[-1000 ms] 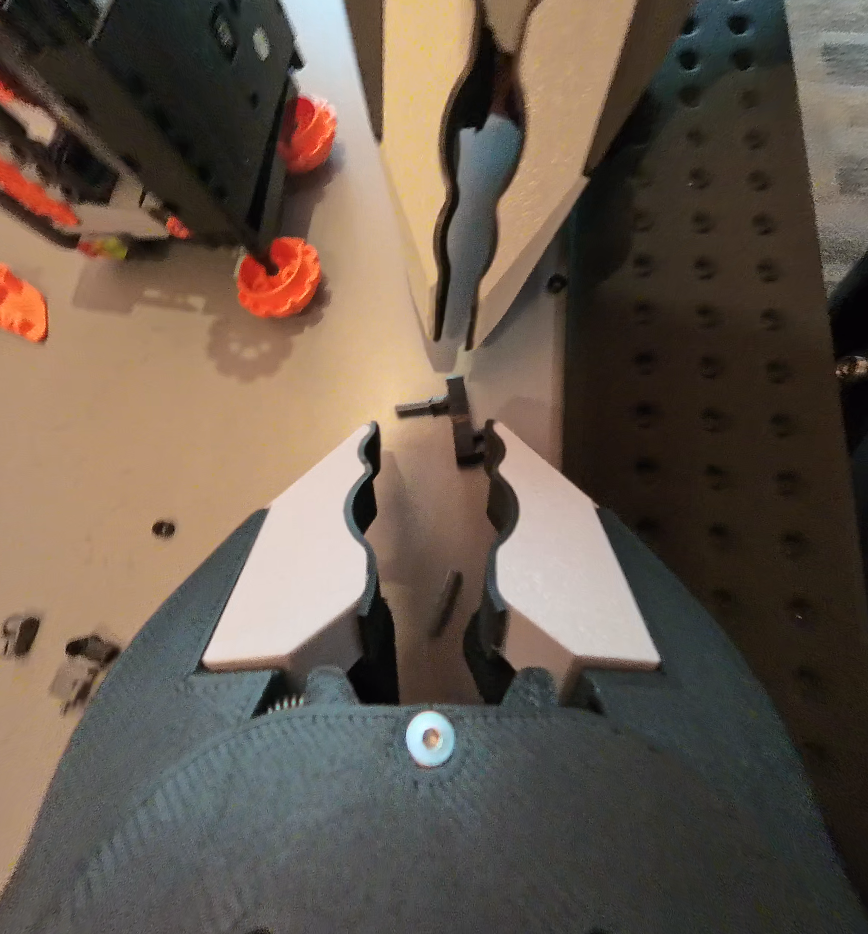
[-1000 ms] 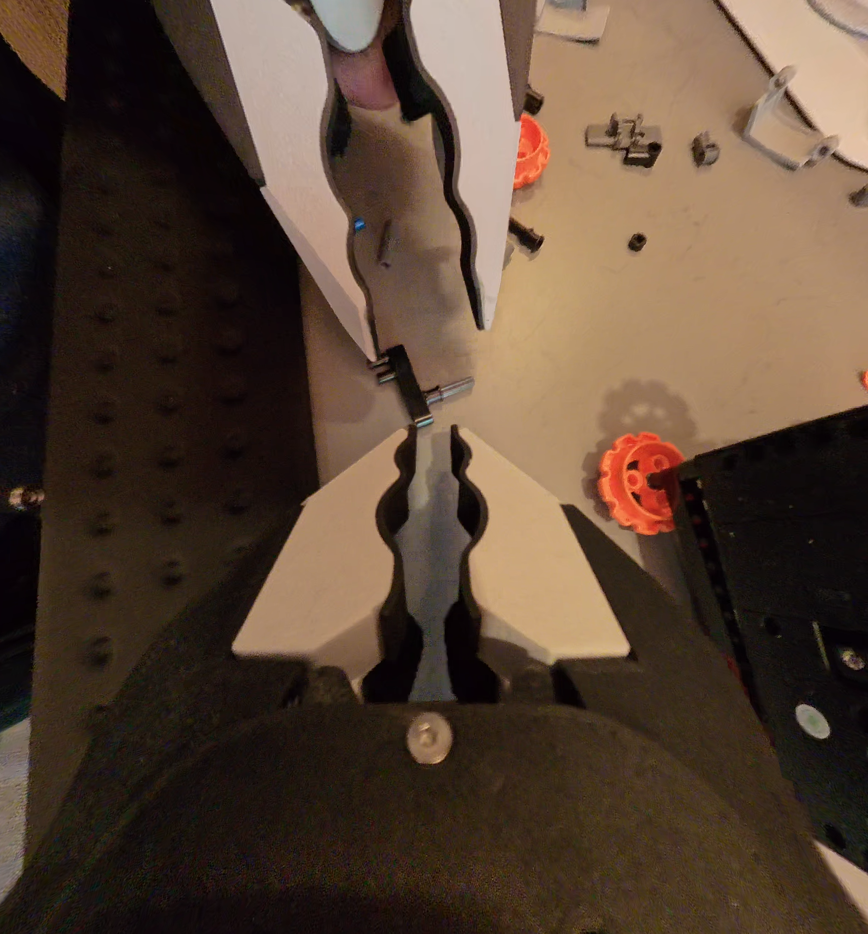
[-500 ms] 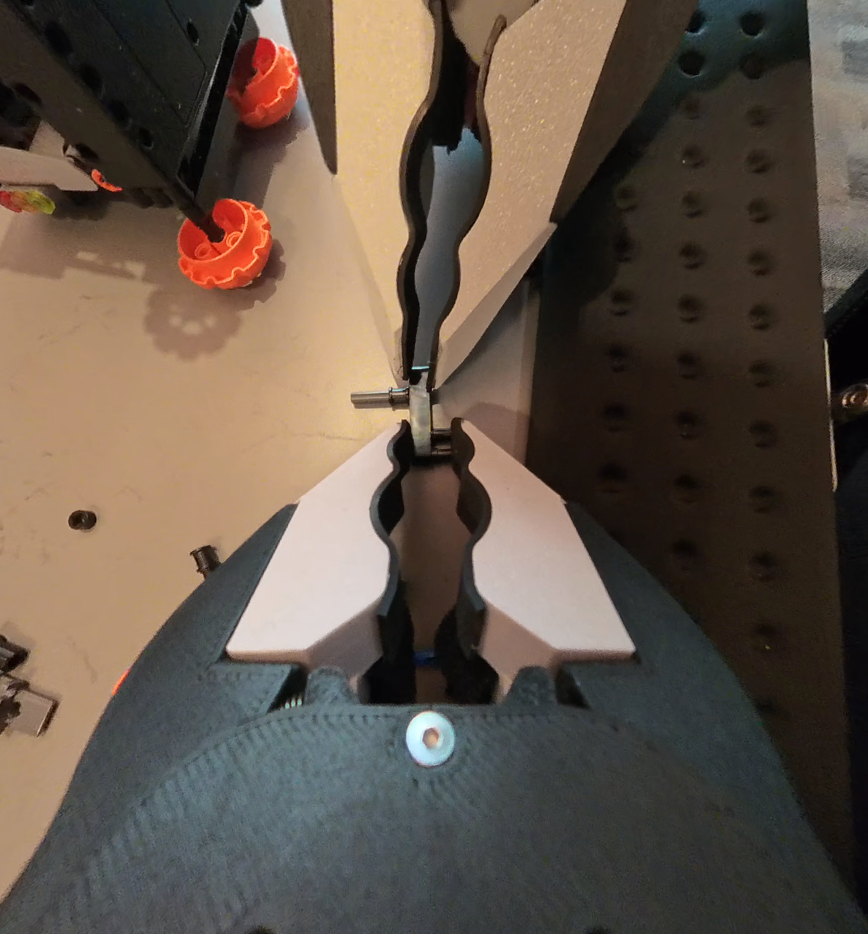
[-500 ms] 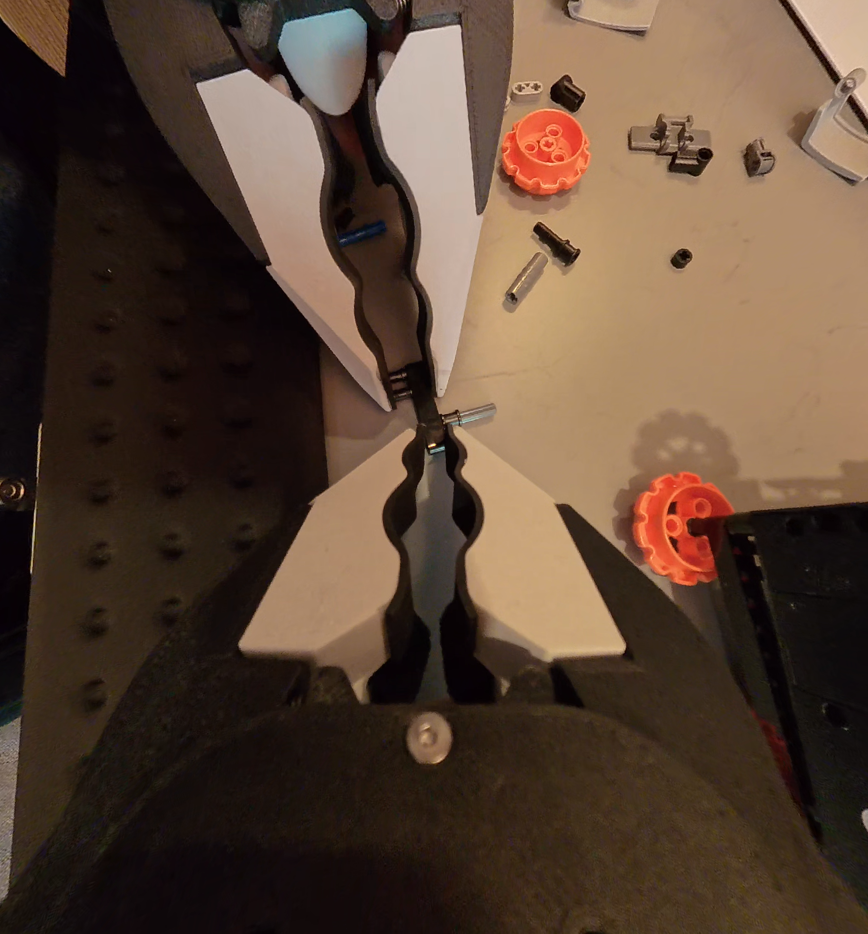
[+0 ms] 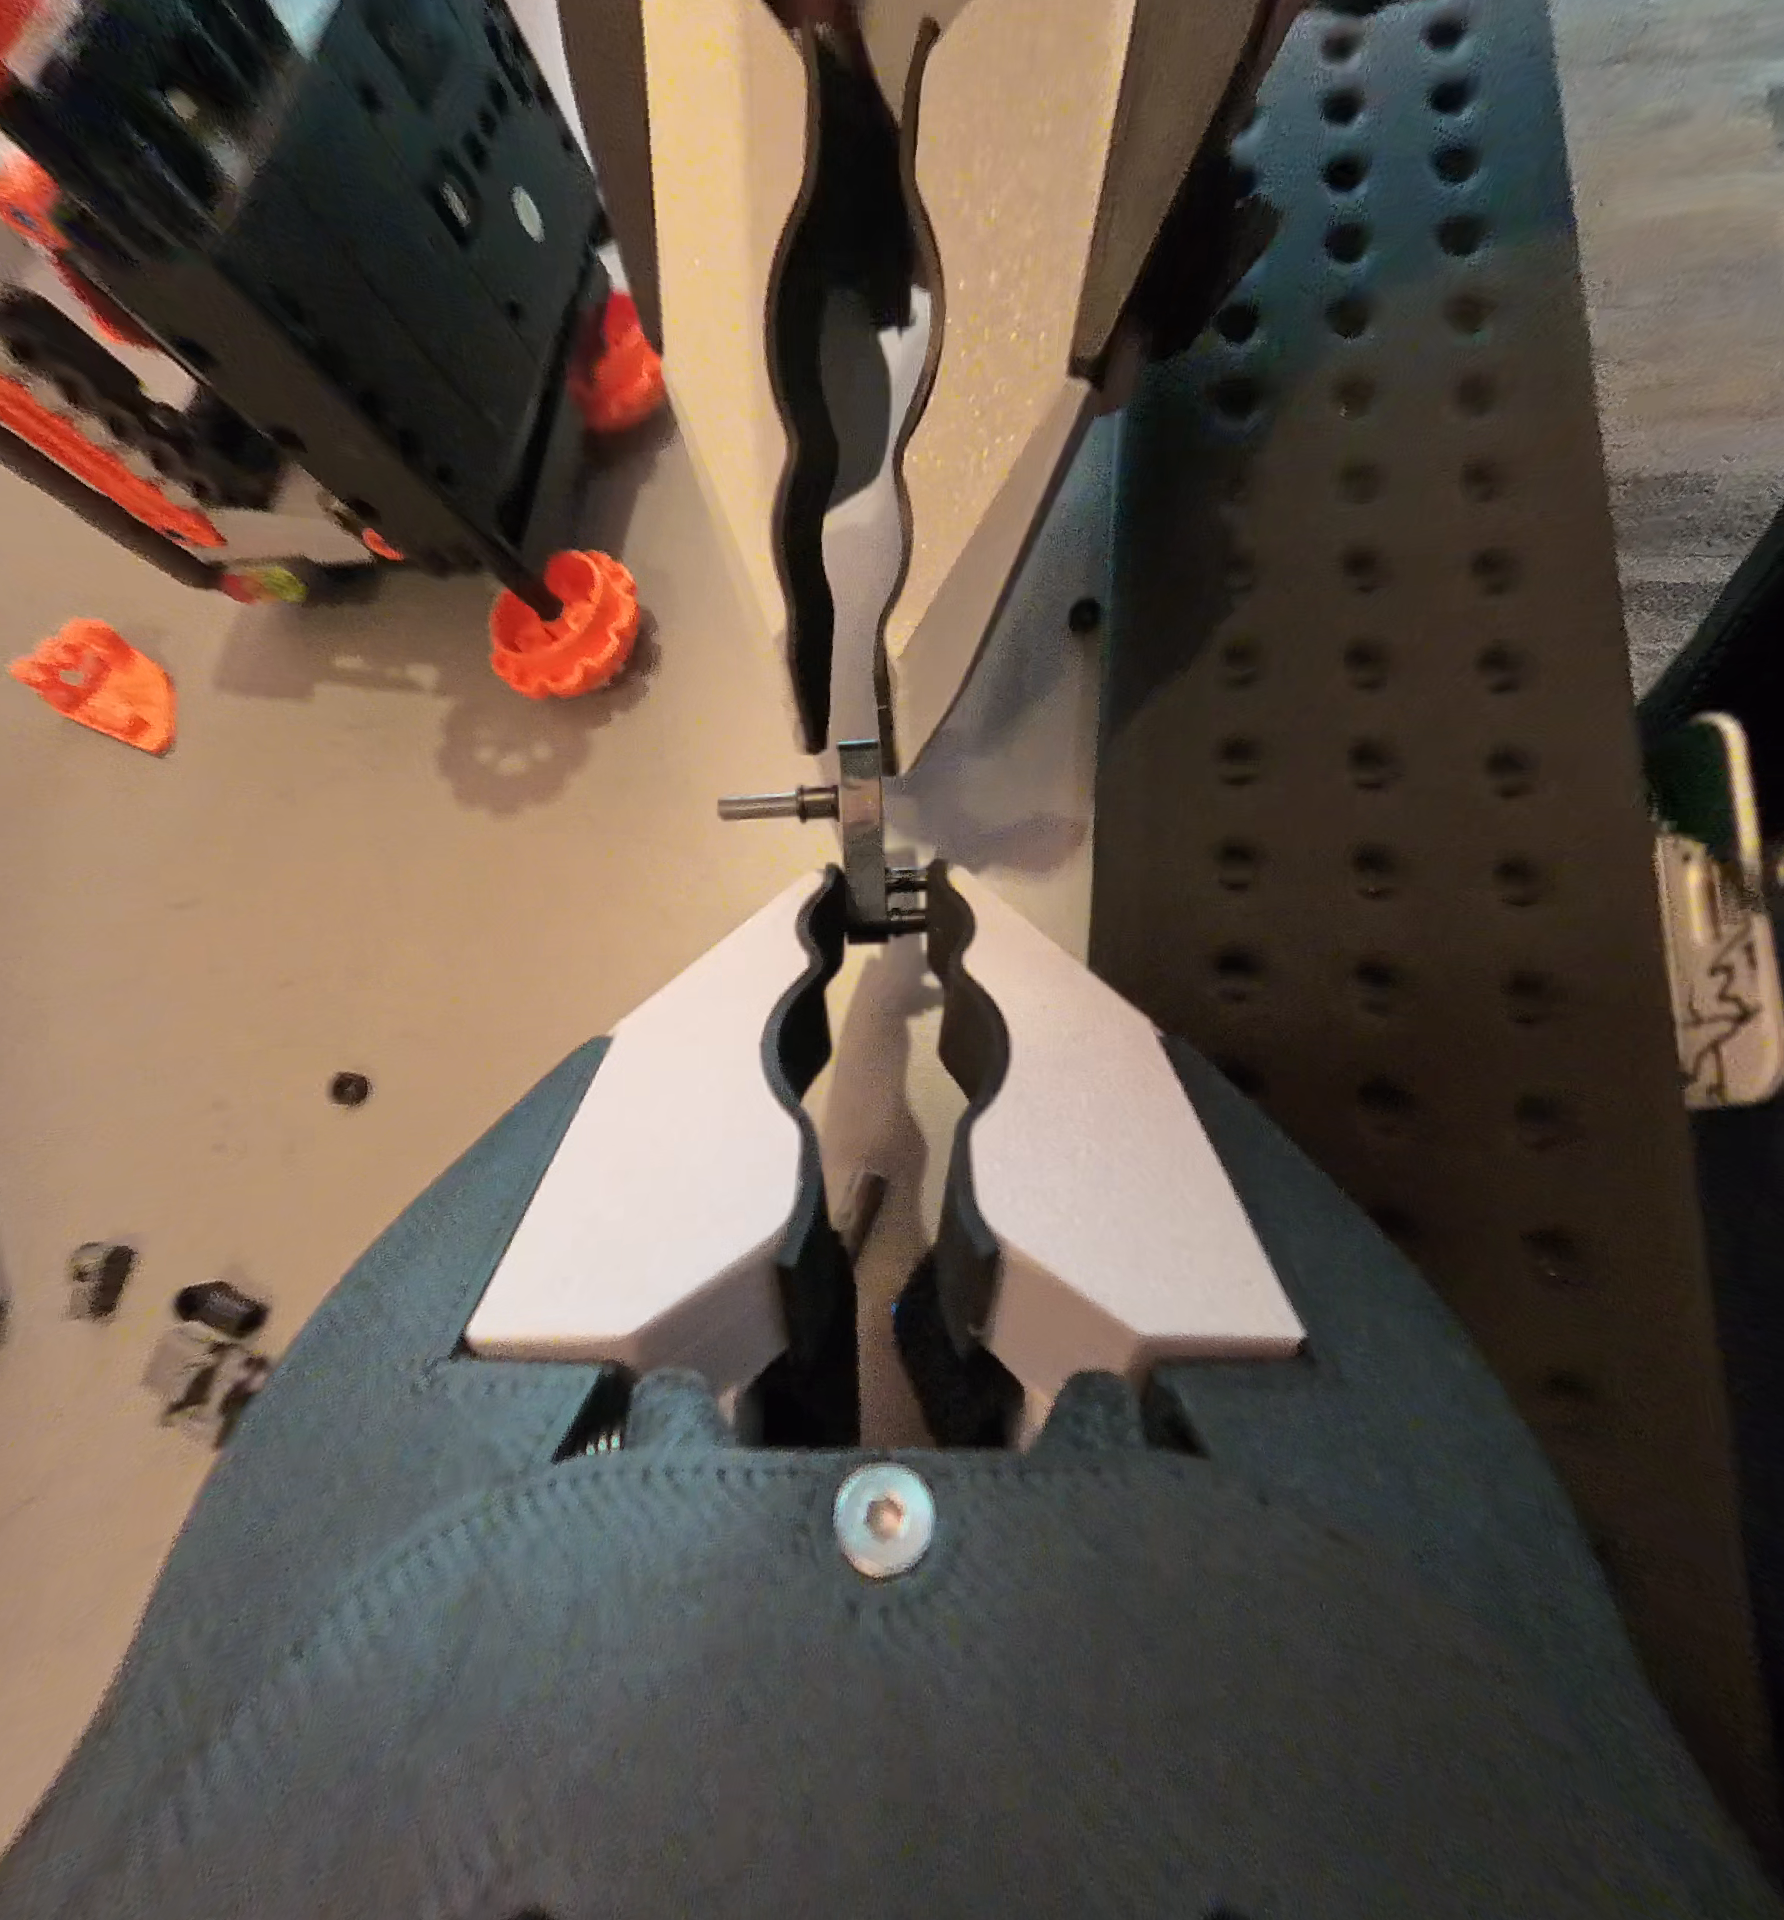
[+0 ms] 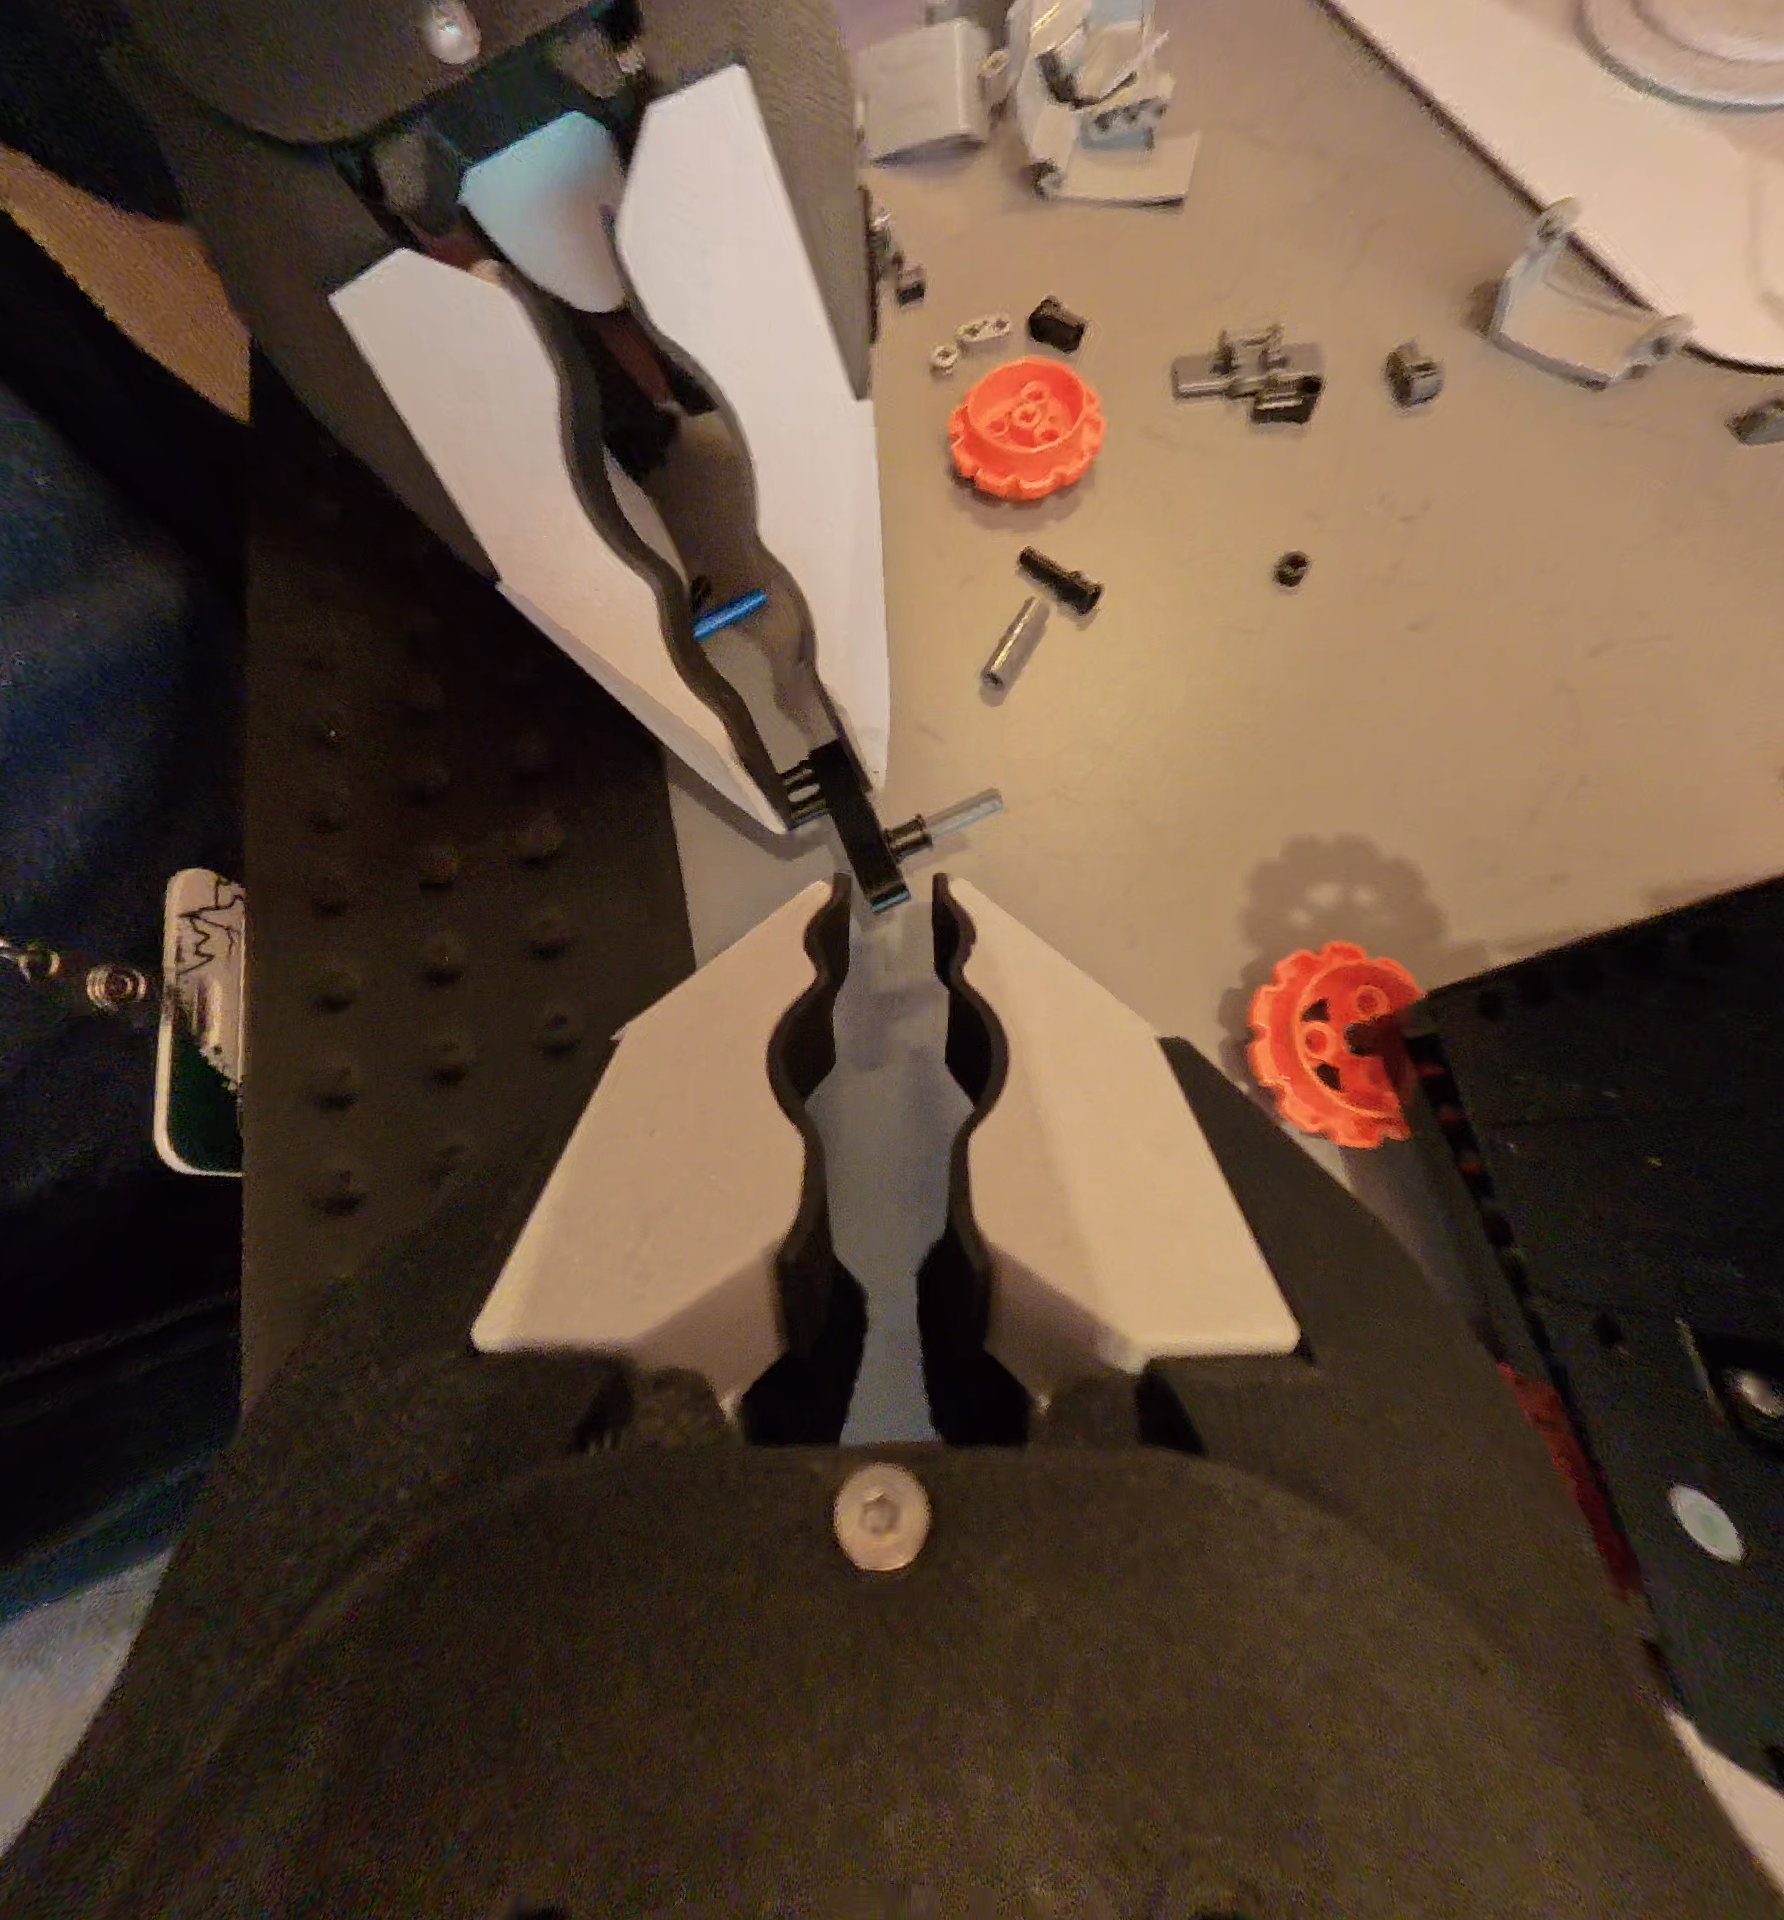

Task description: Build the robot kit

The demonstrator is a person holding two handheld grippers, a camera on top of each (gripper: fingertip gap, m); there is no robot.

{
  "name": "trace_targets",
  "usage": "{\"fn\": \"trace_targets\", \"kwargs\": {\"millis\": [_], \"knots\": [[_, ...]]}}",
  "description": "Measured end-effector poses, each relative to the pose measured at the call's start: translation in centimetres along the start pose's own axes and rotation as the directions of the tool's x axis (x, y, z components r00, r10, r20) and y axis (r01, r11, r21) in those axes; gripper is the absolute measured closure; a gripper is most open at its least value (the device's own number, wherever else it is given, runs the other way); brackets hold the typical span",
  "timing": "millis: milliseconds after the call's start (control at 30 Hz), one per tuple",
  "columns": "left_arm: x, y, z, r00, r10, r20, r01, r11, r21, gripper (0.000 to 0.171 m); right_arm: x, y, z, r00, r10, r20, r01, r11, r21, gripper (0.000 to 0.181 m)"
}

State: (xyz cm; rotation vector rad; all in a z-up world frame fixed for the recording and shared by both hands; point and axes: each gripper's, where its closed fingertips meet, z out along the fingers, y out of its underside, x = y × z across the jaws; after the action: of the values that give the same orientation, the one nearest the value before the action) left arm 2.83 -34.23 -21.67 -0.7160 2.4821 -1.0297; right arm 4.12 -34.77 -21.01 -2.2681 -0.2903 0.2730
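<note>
The left hand-held gripper [image 5: 883, 899] is pinching the black beam [image 5: 864, 847], whose long axis is pointing to 12 o'clock above the desk [image 5: 244, 883]; the right hand-held gripper [image 6: 890, 894] is hanging released at its far end.

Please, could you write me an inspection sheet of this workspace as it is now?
Surface: grey table, dark perforated board along its edge.
Job's things: small black beam with pins.
Clutter: orange wheels, loose pins, black and orange model.
Grippers: left gripper pinches the beam; right gripper open at its other end.
Cables: nothing seen.
Surroundings: person's dark clothing, badge.
</note>
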Motion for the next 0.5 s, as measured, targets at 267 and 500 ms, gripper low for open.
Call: {"fn": "trace_targets", "kwargs": {"millis": [267, 500], "knots": [[-3.2, -5.4, -4.5, 0.939, 0.241, 0.244, -0.266, 0.961, 0.076, 0.156, 0.5, -6.3, -3.2, 0.924, 0.321, 0.207, -0.364, 0.903, 0.227, 0.15], [-4.8, -7.4, -6.2, 0.819, 0.446, 0.361, -0.479, 0.878, 0.002, 0.156, 0.8, -9.2, -4.4, 0.89, 0.355, 0.286, -0.429, 0.864, 0.262, 0.175]]}}
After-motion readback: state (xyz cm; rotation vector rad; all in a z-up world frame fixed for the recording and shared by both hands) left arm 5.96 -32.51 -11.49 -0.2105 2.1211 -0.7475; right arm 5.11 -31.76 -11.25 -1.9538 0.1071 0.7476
